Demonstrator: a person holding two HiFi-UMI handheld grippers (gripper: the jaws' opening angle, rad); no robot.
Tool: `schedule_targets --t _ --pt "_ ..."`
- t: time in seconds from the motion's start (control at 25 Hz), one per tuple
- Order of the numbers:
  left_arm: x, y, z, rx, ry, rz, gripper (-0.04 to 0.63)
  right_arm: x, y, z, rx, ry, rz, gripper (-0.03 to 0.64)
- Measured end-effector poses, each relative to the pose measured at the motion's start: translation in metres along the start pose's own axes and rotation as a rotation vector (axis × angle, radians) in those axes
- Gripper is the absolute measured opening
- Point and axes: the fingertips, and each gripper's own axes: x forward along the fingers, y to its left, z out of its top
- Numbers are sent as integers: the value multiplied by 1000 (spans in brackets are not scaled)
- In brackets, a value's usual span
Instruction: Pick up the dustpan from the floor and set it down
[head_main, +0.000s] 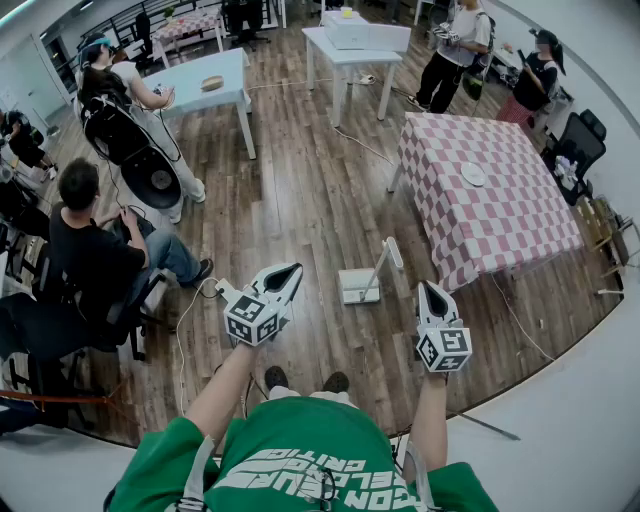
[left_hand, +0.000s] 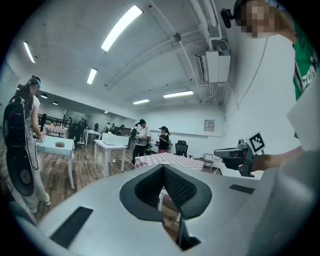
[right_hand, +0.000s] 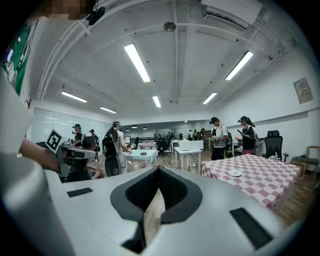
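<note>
Dustpan (head_main: 356, 287) sits on the floor near the table (head_main: 505, 215), ahead of us and between our grippers. Left gripper (head_main: 287, 276) and right gripper (head_main: 433, 296): jaws together, nothing held. We judge it light, stiff and slick, so we take the raised handle (head_main: 382, 264).

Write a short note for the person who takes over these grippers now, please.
Left gripper: shut, empty.
Right gripper: shut, empty.
Dustpan: on the wooden floor ahead, between the two grippers, handle up, near the checkered table, untouched.
Done: nothing yet.
To do: open a gripper, grasp the dustpan, lift it, set it down.
</note>
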Motion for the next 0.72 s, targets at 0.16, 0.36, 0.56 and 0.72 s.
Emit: schedule_targets --t 0.16,0.36,0.56,0.72 --pt "10 -5 2 16 3 -21 3 -3 -5 -4 3 -3 -12 8" --pt "7 -8 0 10 5 -14 3 -1 -1 -10 1 12 3 8" --pt "8 -11 -2 2 7 -3 3 0 -2 -11 3 20 18 8" --pt "12 -14 -4 2 10 3 3 1 -5 -14 3 23 30 8"
